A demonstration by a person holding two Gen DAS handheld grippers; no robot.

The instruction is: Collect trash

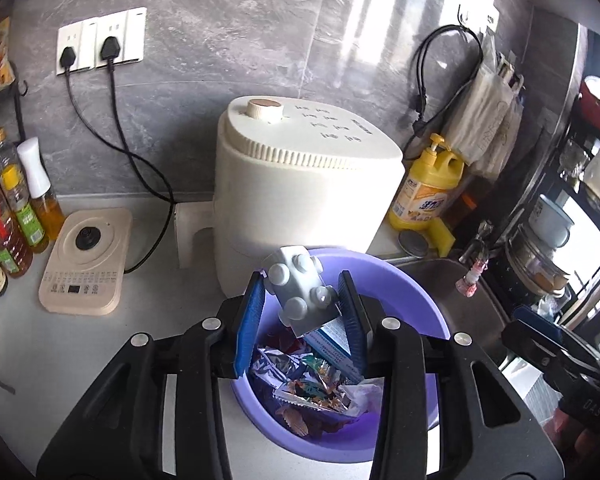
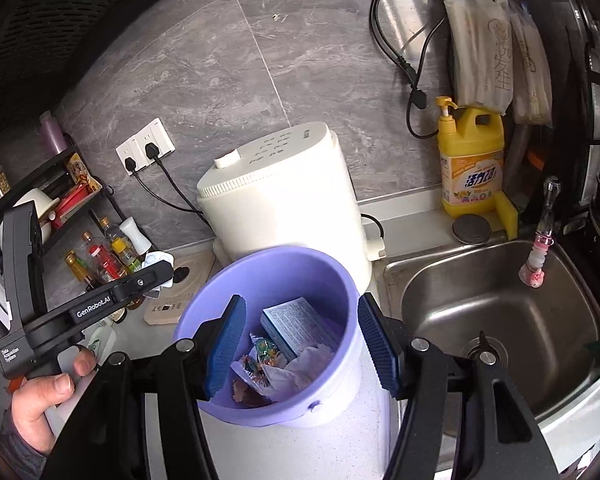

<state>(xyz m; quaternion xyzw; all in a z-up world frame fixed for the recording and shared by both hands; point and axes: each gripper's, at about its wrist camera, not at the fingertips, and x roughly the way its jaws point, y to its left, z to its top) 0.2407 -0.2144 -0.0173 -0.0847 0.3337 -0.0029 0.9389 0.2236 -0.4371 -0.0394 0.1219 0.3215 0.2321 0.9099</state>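
The left gripper point(image 1: 302, 304) clamps a pale grey studded plastic blister piece point(image 1: 300, 290) between its blue pads, directly above the lilac round plastic bin point(image 1: 428, 308); inside the bin lie a light blue cardboard box point(image 2: 296, 326), crumpled foil wrappers point(image 1: 300, 380) and white tissue point(image 2: 304, 364); the right gripper point(image 2: 302, 346) hangs over the same bin with jaws spread wide, holding nothing; behind the bin stands a cream appliance point(image 2: 284, 204), beside a steel sink point(image 2: 496, 308).
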